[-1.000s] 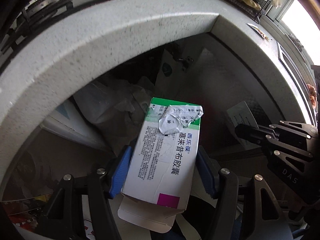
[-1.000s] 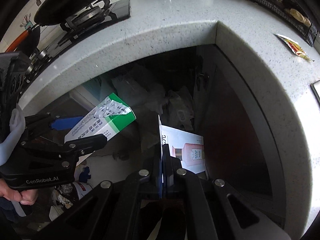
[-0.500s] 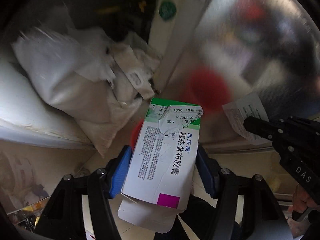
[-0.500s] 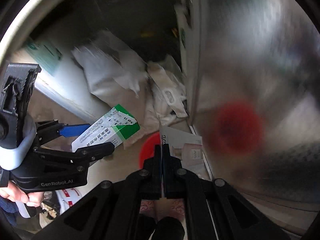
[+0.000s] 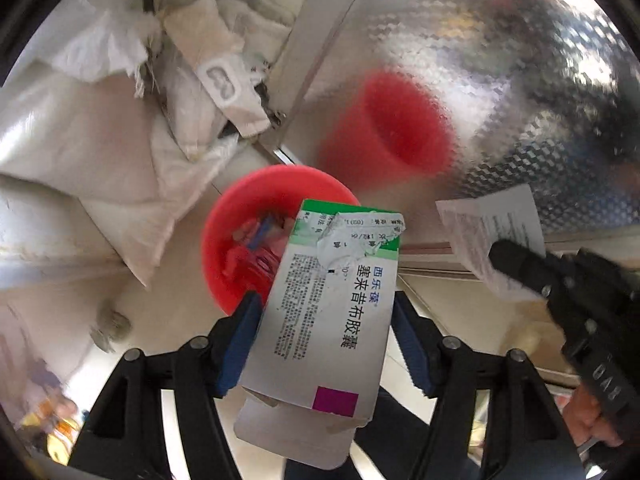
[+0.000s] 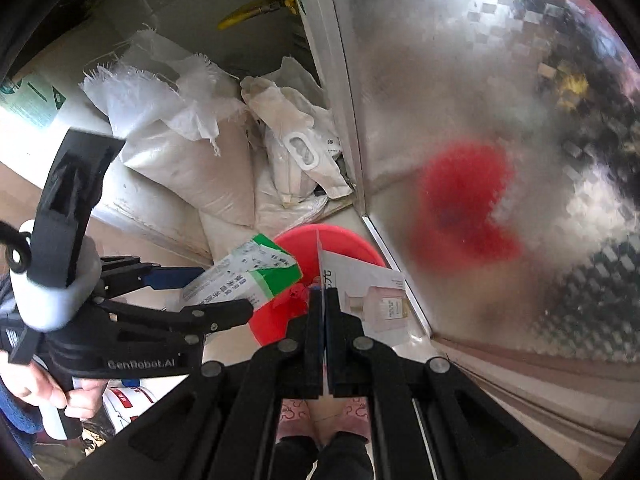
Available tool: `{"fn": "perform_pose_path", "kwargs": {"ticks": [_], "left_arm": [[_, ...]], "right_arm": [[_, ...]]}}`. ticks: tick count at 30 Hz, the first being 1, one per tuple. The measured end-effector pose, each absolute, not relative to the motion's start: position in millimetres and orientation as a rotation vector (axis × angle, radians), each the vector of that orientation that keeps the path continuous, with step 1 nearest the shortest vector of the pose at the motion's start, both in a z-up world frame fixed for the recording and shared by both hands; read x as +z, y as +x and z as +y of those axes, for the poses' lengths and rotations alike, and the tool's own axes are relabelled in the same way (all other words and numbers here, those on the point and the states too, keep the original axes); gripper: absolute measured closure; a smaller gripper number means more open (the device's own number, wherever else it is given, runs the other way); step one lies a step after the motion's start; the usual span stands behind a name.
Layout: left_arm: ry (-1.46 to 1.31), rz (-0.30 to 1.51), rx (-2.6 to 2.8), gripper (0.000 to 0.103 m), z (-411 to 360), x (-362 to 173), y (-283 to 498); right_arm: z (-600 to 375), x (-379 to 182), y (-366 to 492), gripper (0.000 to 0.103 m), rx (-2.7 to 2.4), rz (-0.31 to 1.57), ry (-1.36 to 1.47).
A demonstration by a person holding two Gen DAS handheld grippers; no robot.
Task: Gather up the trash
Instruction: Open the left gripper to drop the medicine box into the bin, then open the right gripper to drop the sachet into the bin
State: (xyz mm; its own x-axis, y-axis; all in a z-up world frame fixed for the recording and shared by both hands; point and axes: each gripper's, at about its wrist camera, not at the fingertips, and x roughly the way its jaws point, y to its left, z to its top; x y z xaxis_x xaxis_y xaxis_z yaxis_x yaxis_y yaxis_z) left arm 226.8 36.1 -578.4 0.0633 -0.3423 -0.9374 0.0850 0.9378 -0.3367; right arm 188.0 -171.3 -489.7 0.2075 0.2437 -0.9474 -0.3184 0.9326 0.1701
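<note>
While left gripper (image 5: 326,320) clamps the box (image 5: 326,312) over the red bin's (image 5: 224,240) near rim, right gripper (image 6: 324,304) pinches a leaflet (image 6: 372,300) edge-on above the bin's right side, beside the metal panel (image 6: 500,100).

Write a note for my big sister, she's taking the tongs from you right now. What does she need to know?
Left tongs: shut on the medicine box, held above the near rim of the red bin.
Right tongs: shut on a thin printed leaflet, also over the bin's edge.
The bin stands on the floor beside white sacks and a shiny metal door, and already has some scraps inside.
Done: both pieces picked up and brought to the bin.
Left: open each pair of tongs so box and leaflet drop in, then look for more trash.
</note>
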Motion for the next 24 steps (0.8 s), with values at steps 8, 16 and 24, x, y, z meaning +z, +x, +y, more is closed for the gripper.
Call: {"fn": "perform_pose_path", "kwargs": {"ticks": [8,16,24], "left_arm": [[-0.099,1.432,-0.312,0.021,42.4,-557.7,215.6],[-0.048,1.397,-0.26,0.02,63.2,-552.5,205.5],[-0.087,1.39,-0.192,0.02,86.1,-559.8,206.2]], "right_arm": [[-167.5,-467.0,182.4,0.102,0.424,1.301,-0.045],[-149.8,-481.1,183.9,0.102,0.462,1.318,-0.061],[-133.3,-506.1,187.0,0.102,0.493,1.35,-0.057]]}}
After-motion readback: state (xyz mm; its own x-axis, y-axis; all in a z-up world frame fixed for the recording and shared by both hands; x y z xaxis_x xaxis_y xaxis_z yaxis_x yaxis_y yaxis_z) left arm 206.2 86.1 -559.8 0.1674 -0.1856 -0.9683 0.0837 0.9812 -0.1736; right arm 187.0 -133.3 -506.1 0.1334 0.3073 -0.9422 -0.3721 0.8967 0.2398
